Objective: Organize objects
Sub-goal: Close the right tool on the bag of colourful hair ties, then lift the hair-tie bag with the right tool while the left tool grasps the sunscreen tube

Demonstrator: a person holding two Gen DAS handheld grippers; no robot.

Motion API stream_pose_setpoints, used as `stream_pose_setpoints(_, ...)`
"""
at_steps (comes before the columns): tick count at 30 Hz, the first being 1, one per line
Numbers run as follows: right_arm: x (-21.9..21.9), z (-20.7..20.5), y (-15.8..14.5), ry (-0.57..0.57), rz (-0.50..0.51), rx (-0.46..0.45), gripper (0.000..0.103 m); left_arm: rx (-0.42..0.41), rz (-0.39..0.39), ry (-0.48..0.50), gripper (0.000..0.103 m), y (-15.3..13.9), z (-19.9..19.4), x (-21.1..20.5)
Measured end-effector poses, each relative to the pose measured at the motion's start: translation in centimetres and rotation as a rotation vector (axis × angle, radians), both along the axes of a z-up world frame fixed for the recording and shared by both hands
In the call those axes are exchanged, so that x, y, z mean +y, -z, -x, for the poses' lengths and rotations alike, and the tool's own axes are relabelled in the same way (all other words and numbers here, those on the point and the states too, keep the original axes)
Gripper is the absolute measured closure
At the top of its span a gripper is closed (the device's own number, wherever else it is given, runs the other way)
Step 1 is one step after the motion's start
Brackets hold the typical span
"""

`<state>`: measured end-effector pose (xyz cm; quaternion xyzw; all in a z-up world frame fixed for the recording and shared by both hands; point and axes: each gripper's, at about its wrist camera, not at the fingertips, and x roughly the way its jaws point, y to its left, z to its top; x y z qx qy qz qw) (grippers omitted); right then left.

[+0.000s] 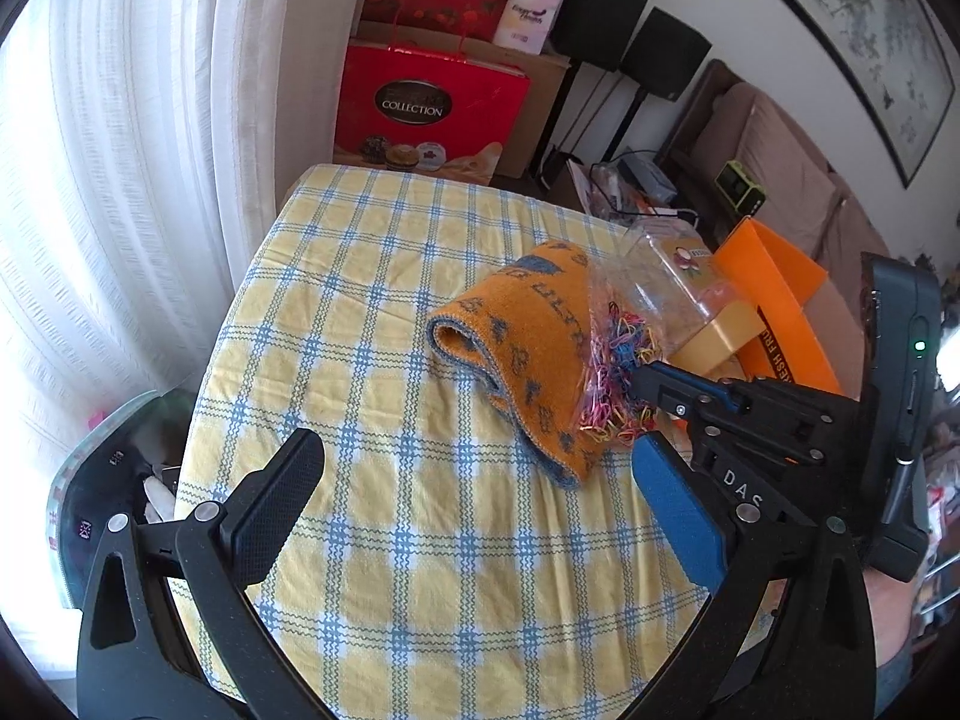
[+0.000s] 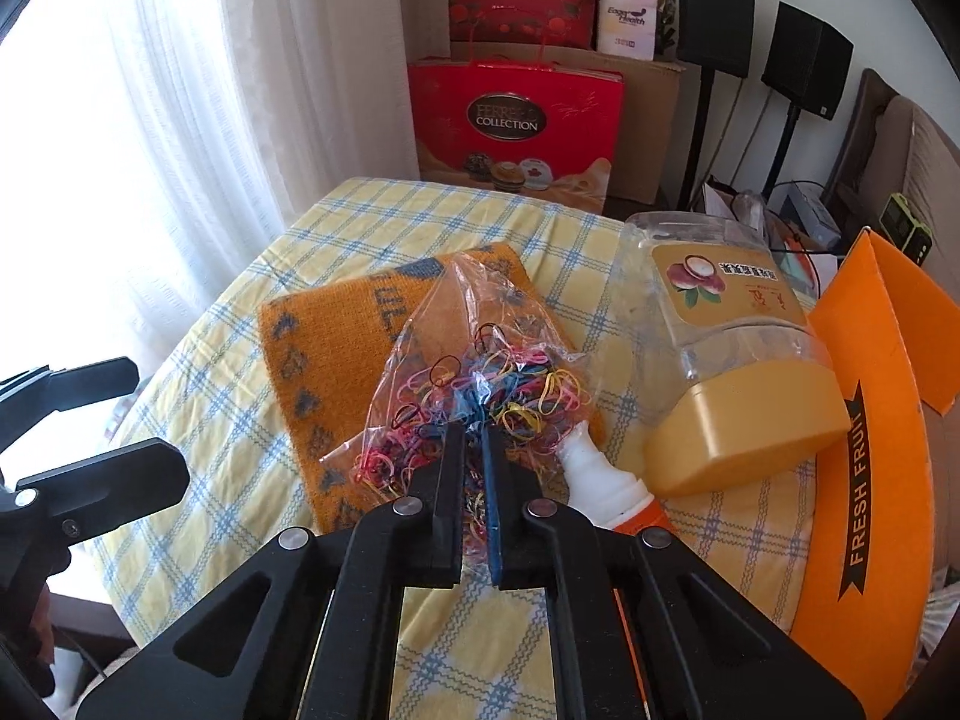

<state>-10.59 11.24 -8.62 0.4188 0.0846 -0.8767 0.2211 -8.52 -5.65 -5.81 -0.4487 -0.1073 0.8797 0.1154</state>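
Observation:
A clear plastic bag of coloured rubber bands [image 2: 480, 384] is pinched in my right gripper [image 2: 474, 429], which is shut on it and holds it over a folded orange towel [image 2: 336, 348]. In the left wrist view the bag [image 1: 612, 360] and towel [image 1: 522, 348] lie ahead, with the right gripper [image 1: 645, 372] coming in from the right. My left gripper [image 1: 474, 480] is open and empty above the checked tablecloth [image 1: 420, 540], short of the towel. A clear jar with a yellow lid [image 2: 732, 360] lies on its side to the right. An orange cardboard box [image 2: 870, 450] stands at the right edge.
A white and orange bottle [image 2: 606, 480] lies beside the jar. Red gift boxes [image 2: 516, 120] and black speakers [image 2: 804, 60] stand behind the table. White curtains [image 1: 120, 180] hang on the left. A sofa [image 1: 780, 168] is at the back right.

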Motion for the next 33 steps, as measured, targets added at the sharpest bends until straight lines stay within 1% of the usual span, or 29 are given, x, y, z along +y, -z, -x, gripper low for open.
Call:
stream_pose_setpoints(3,0.8,-0.4,-1.2,-0.001,0.028,0.013,0.100,-0.001,0.009,0.010,0.000,0.0,-0.1,0.3)
stream_pose_setpoints(5,1.4,-0.3,-1.7,0.000,0.068,0.006,0.100,-0.003,0.001,0.013,0.000,-0.1,-0.2,0.3)
stream_pose_setpoints(6,1.5,0.0,-1.7,-0.001,0.086,-0.010,0.097,-0.005,-0.002,0.010,0.000,-0.1,-0.2,0.3)
stream_pose_setpoints(8,1.3,0.7,-1.2,0.008,0.084,-0.042,0.091,0.000,-0.003,0.007,0.000,-0.3,-0.3,0.2)
stream_pose_setpoints(10,1.0,1.2,-0.5,0.019,0.097,-0.058,0.061,0.008,-0.002,0.004,0.000,-0.6,-0.4,0.0)
stream_pose_setpoints(11,0.9,1.3,-0.2,0.022,0.107,-0.066,0.057,0.011,-0.003,-0.001,0.000,-0.7,-0.5,-0.1)
stream_pose_setpoints(13,0.5,1.4,0.2,0.029,0.112,-0.066,0.056,0.010,-0.009,-0.012,0.000,-0.7,-0.5,-0.6)
stream_pose_setpoints(15,0.1,1.4,0.5,0.031,0.118,-0.067,0.051,0.005,-0.013,-0.017,0.000,-0.6,-0.5,-0.9)
stream_pose_setpoints(22,-1.5,1.3,1.8,0.015,0.050,-0.056,0.040,0.000,-0.026,-0.022,0.000,-0.2,-0.3,-1.2)
stream_pose_setpoints(24,-1.6,1.2,2.2,0.013,0.046,-0.053,0.041,-0.001,-0.026,-0.019,0.000,-0.1,-0.3,-1.1)
stream_pose_setpoints(25,-1.6,1.2,2.2,0.010,0.052,-0.053,0.051,-0.002,-0.026,-0.018,0.000,-0.1,-0.3,-1.0)
stream_pose_setpoints(26,-1.5,1.2,2.3,0.004,0.061,-0.059,0.057,-0.001,-0.026,-0.017,0.000,-0.1,-0.3,-1.0)
stream_pose_setpoints(27,-1.3,1.2,2.2,-0.002,0.071,-0.064,0.069,-0.001,-0.027,-0.017,0.000,-0.1,-0.3,-0.9)
stream_pose_setpoints(28,-1.3,1.2,2.1,-0.008,0.075,-0.065,0.076,-0.001,-0.028,-0.017,0.000,-0.1,-0.3,-0.9)
stream_pose_setpoints(29,-1.3,1.2,2.0,-0.014,0.075,-0.065,0.079,-0.002,-0.029,-0.018,0.000,-0.2,-0.3,-0.9)
stream_pose_setpoints(31,-1.2,1.0,1.6,-0.026,0.076,-0.062,0.090,-0.001,-0.032,-0.017,0.000,-0.2,-0.4,-0.9)
stream_pose_setpoints(33,-1.0,0.7,0.9,-0.034,0.085,-0.044,0.095,-0.001,-0.034,-0.015,0.000,-0.2,-0.5,-0.8)
